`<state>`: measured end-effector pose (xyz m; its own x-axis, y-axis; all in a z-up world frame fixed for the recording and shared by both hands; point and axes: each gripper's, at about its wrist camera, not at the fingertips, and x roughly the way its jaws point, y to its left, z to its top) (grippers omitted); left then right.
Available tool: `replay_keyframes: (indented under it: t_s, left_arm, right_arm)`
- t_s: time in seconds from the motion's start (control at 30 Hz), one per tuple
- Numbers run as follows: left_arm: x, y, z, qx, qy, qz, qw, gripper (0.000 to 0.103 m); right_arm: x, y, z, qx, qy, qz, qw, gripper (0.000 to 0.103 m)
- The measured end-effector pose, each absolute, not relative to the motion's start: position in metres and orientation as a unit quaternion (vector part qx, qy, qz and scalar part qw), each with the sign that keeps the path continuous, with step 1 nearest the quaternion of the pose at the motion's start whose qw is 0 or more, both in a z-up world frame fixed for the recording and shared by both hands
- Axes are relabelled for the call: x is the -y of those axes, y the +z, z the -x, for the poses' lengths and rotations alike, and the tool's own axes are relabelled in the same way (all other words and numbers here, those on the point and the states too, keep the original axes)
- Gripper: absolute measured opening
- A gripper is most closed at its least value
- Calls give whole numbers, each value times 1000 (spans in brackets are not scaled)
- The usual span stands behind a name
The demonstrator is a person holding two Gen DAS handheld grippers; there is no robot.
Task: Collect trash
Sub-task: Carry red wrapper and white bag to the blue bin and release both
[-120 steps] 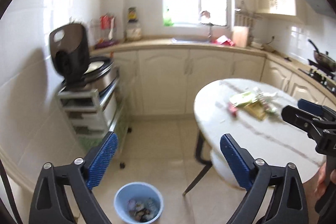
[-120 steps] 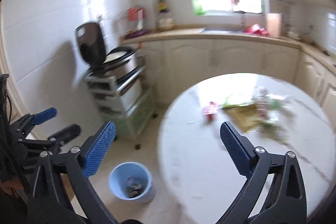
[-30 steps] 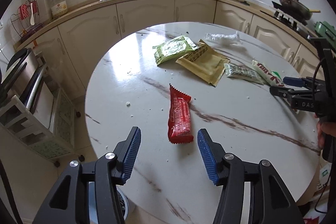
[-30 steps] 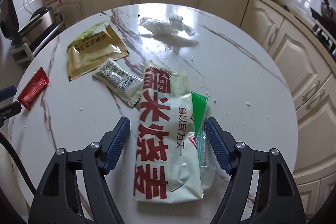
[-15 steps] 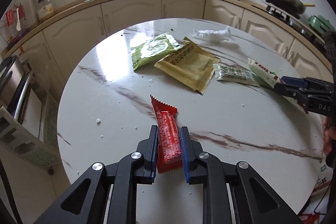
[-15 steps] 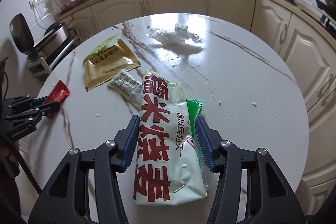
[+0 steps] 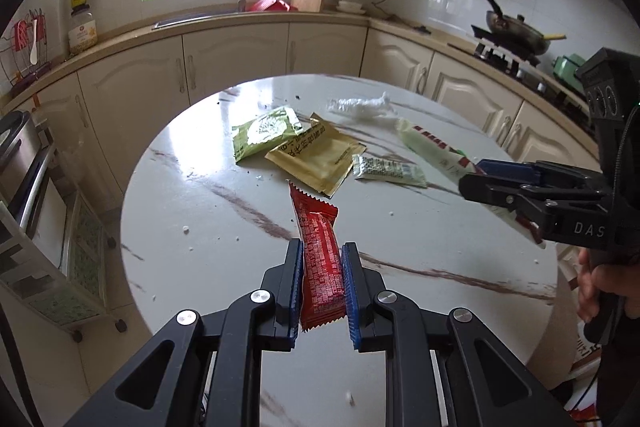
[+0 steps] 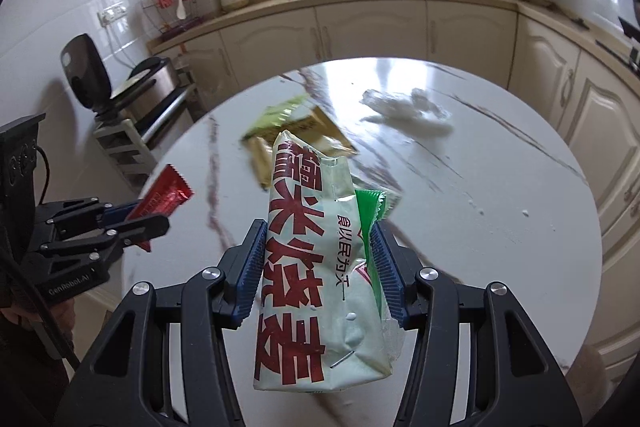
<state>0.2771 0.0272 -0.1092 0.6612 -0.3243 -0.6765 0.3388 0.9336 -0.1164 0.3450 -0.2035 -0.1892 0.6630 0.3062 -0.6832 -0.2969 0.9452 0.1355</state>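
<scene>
Blue-padded jaws of the left gripper [image 7: 320, 281] clamp the red wrapper [image 7: 320, 259] across its width, its far end raised clear of the marble table [image 7: 400, 239]. The right gripper [image 8: 318, 267] pinches the white packet [image 8: 308, 267] with red characters, a green wrapper [image 8: 370, 211] caught against one pad. Both loads are lifted off the table.

To carry well, keep both grips firm and level; the packet overhangs the jaws at both ends and may slip or sag.

Further out, a gold pouch [image 7: 316, 155], a green pouch [image 7: 266, 135], a small printed sachet [image 7: 386, 171] and crumpled clear plastic [image 7: 362, 105] remain on the table.

No bin shows in either view. Motion blurs the far table in the right wrist view.
</scene>
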Motion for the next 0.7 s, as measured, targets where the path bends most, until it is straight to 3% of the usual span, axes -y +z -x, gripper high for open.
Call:
replay_keyframes:
  t_s: [0.33, 0.7]
  left_arm:
    - [-137, -108, -205, -347, -119, 39, 930, 15]
    - [-286, -165, -139, -384, -10, 103, 918, 15]
  right_arm:
    - [64, -170, -306, -347, 277, 23, 896, 50]
    - [-117, -223, -301, -386, 389, 63, 834, 51]
